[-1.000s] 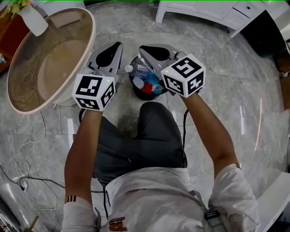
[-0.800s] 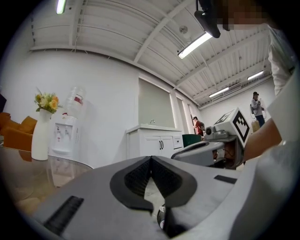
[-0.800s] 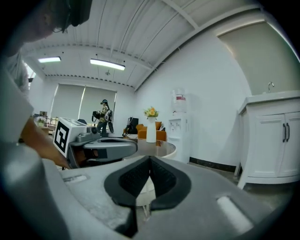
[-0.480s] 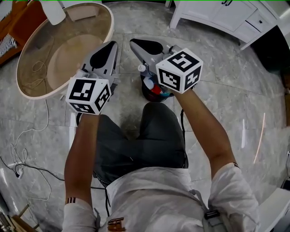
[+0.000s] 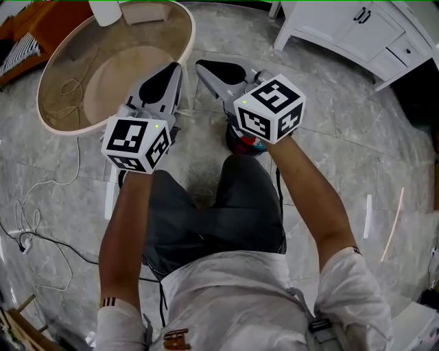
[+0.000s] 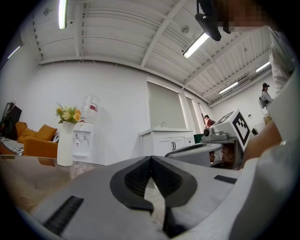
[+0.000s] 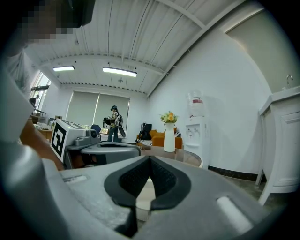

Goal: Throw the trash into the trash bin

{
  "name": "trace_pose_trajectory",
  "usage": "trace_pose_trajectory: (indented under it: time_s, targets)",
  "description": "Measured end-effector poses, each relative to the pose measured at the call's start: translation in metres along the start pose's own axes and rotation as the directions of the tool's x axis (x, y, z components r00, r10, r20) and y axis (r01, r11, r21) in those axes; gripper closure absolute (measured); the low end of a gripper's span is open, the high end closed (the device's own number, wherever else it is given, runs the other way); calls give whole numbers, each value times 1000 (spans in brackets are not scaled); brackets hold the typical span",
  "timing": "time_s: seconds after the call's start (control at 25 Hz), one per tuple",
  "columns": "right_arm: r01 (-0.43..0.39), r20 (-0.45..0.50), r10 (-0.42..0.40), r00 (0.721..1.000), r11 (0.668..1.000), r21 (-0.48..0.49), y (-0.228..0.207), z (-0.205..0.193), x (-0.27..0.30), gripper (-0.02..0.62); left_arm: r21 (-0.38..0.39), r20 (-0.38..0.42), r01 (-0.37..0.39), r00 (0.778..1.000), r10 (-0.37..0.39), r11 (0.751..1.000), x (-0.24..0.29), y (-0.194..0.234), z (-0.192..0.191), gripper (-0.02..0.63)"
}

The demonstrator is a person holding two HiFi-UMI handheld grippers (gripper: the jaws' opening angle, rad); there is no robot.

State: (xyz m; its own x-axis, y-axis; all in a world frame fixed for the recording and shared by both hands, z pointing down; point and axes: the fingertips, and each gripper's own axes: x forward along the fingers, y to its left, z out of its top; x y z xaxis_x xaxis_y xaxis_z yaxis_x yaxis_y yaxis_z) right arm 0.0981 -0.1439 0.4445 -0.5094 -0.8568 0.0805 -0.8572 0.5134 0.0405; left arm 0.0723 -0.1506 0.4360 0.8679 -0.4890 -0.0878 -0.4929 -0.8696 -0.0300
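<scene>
Grey marble floor carries a round glass worktop, a white cabinet, a dark trash bin and loose cables. White vase stands at the worktop's far edge.

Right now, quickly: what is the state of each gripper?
Left gripper: closed, holding nothing.
Right gripper: closed, holding nothing.

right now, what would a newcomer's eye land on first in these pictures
The left hand-held gripper and right hand-held gripper, each carrying a black-and-white marker cube, are held out side by side at centre, jaws shut and empty. Under the right one a dark trash bin holds colourful trash; a round glass-topped table fills the upper left.
</scene>
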Motion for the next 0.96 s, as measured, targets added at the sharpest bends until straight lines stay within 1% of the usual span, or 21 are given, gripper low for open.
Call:
trace_pose_trajectory:
  time_s: [0.96]
  targets:
    - [4,-18,-4,1000,1000,-14,7,-9,11,595,-23,6,1,1000,-1,1000,-6,12,-7,607]
